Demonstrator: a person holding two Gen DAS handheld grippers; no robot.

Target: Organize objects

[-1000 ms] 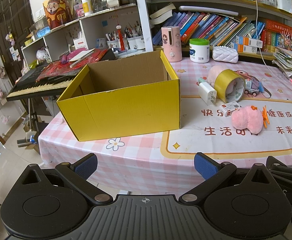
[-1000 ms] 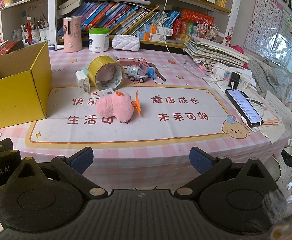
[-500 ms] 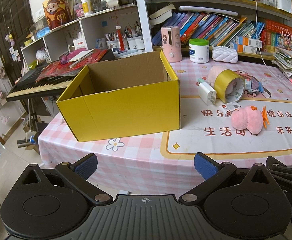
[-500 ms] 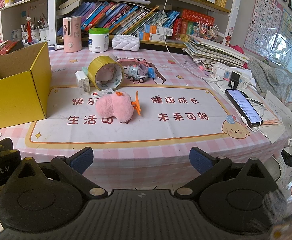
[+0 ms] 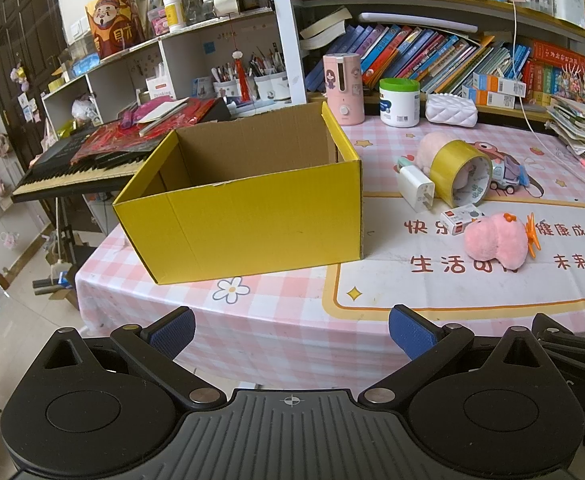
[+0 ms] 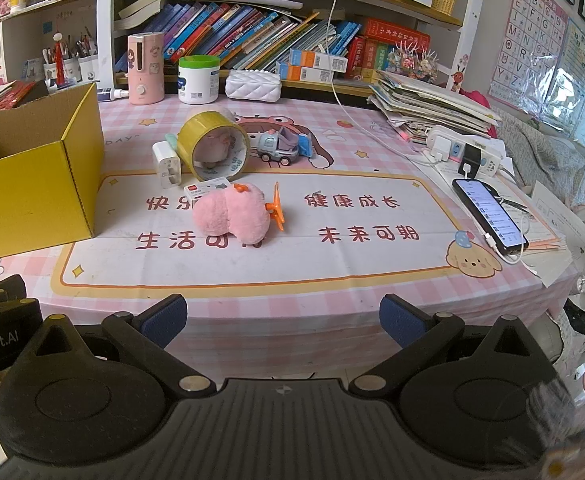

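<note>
L gripper (image 5: 291,330): fingers wide apart, nothing btwn them, hanging off the near edge of the worktop (image 5: 292,320) w/ pink check cloth. R gripper (image 6: 282,320): same, fingers spread wide, empty, also short of the near edge.

Change vs a sec ago: none. Both views match frame for frame, no item has shifted. My read: task not begun, this is the start pose.

Outward from L: open yellow cardboard box (image 5: 252,224), looks empty as far as its inside shows. Outward from R, loose items clustered mid-worktop, R of box: fluffy pink plush toy (image 6: 232,218) w/ orange plastic clip (image 6: 275,208) touching it, small white-red carton (image 6: 206,189) just behind, white charger plug (image 6: 166,164), yellow tape roll (image 6: 214,150) on its edge, grey toy truck (image 6: 278,148). Plush is nearest R, likely first pick for the box.
</note>
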